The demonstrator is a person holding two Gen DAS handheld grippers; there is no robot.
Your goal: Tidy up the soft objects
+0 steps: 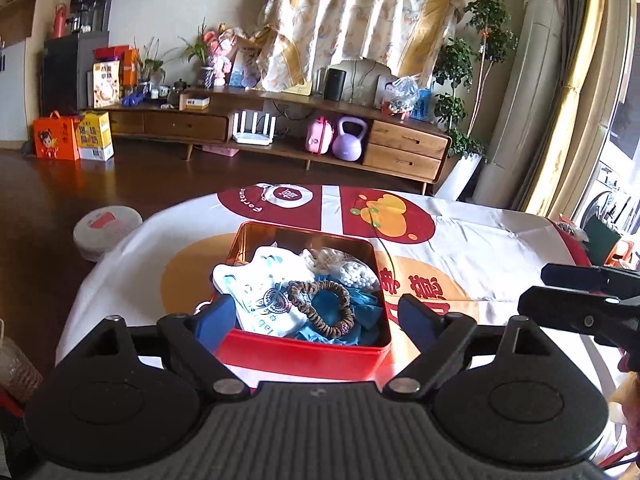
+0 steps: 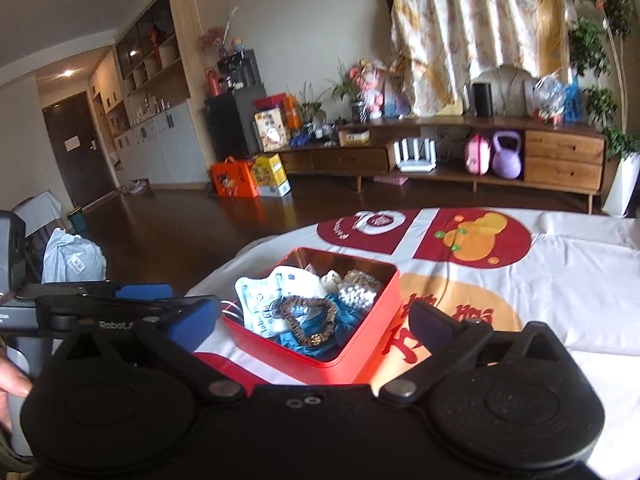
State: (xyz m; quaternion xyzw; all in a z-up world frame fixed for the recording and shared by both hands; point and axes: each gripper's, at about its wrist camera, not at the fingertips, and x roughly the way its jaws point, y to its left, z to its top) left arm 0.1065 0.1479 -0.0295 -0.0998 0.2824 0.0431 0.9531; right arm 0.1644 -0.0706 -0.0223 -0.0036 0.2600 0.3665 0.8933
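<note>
- Living-room worktop (image 1: 480, 240), cloth-covered, carries the red tin (image 1: 304, 348) as landmark.
- Inside the tin: white pouch (image 1: 260, 288), blue cloth (image 1: 360, 308), brown scrunchie (image 1: 320, 308), apparently gathered for storage.
- Left hand-held gripper (image 1: 316, 316) and right hand-held gripper (image 2: 312, 320) hang before the tin, jaws spread, empty.

You've got one red tin (image 1: 308, 350) on the counter, holding one brown scrunchie (image 1: 320, 306), one white pouch (image 1: 260, 288), one blue cloth (image 1: 360, 312) and one beaded bag (image 1: 358, 274).

Lighting and picture quality, 2 fisheye views

Daylight from the window (image 1: 616, 128) at right edge, glare there; strong edge bending; right wrist view slightly blurred, its left side dim; ceiling lamp (image 2: 68, 73) glows.
</note>
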